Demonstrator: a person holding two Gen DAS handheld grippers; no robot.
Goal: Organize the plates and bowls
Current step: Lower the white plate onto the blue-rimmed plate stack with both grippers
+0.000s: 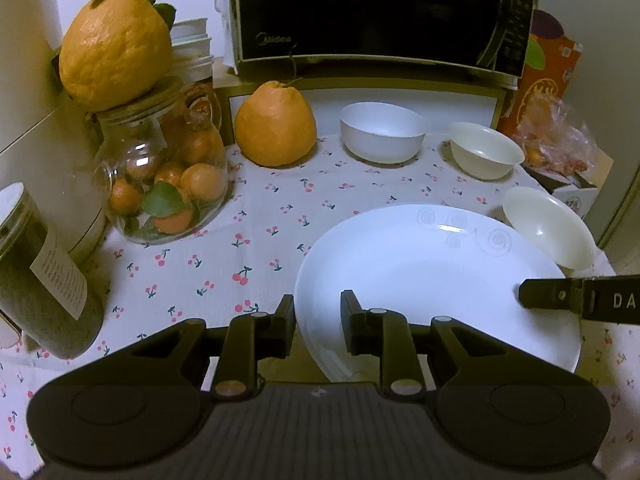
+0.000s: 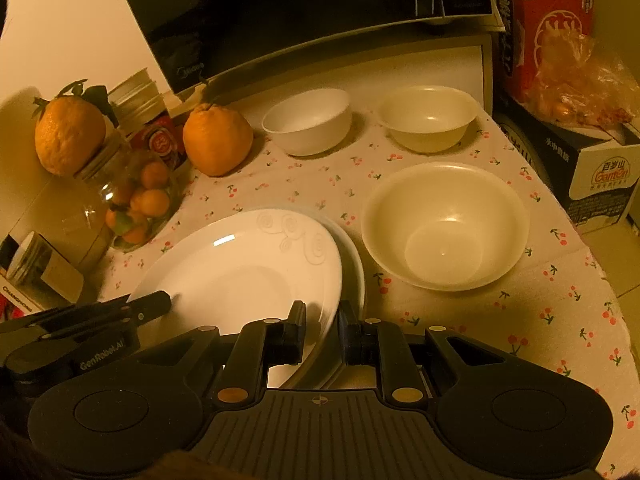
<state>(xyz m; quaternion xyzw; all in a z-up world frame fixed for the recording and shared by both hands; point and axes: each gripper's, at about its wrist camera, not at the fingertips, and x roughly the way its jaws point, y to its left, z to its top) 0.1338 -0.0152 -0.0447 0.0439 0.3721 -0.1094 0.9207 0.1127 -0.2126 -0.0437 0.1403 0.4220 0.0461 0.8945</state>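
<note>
Plate [image 2: 240,272] tilted, rim between both tongs

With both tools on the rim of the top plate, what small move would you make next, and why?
Probably lower it level onto the plate underneath. The left tool and right tool each pinch the top plate's rim, and it sits tilted, only partly over the lower one.
</note>
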